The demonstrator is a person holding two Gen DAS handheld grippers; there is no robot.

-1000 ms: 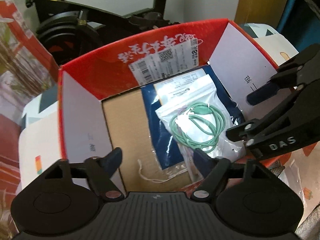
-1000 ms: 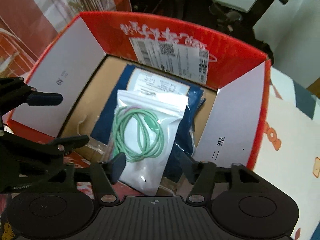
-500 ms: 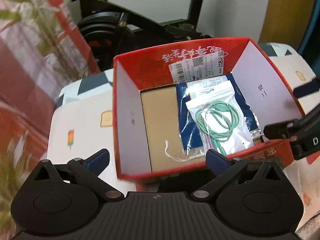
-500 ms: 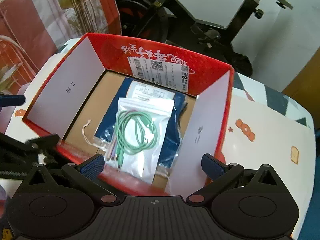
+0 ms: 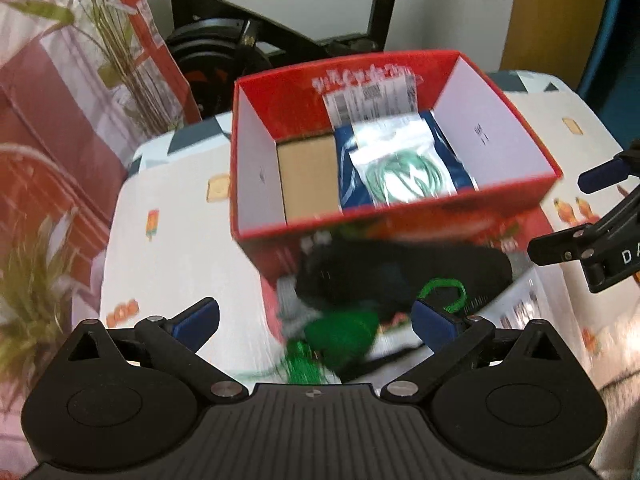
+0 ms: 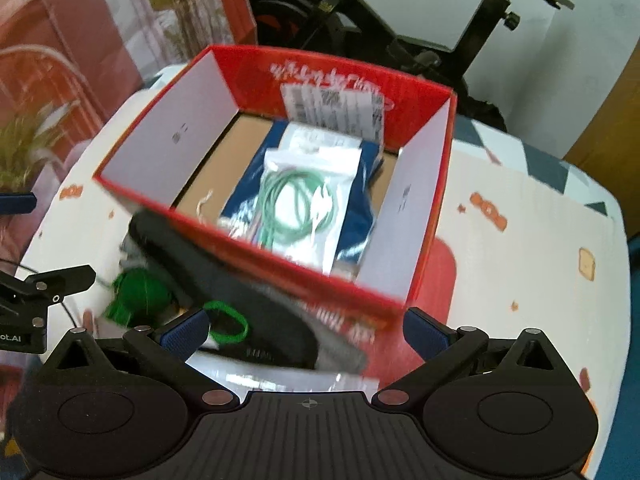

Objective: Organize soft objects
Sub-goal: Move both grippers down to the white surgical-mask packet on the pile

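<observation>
A red cardboard box stands open on the table. Inside it lies a clear bag with a coiled green cable on top of a dark blue packet. In front of the box sits a blurred pile: a long black soft item, a green bundle and a green loop. My left gripper hangs open above that pile. My right gripper is open too, with nothing between its fingers.
The table wears a white cloth with small prints. An exercise bike stands behind the box. Red patterned fabric and a plant fill the left side. A clear plastic bag lies near the pile.
Both grippers have pulled back and up out of the box with their jaws wider. The bag with the green cable stays in the box, and the pile in front has come into view.
</observation>
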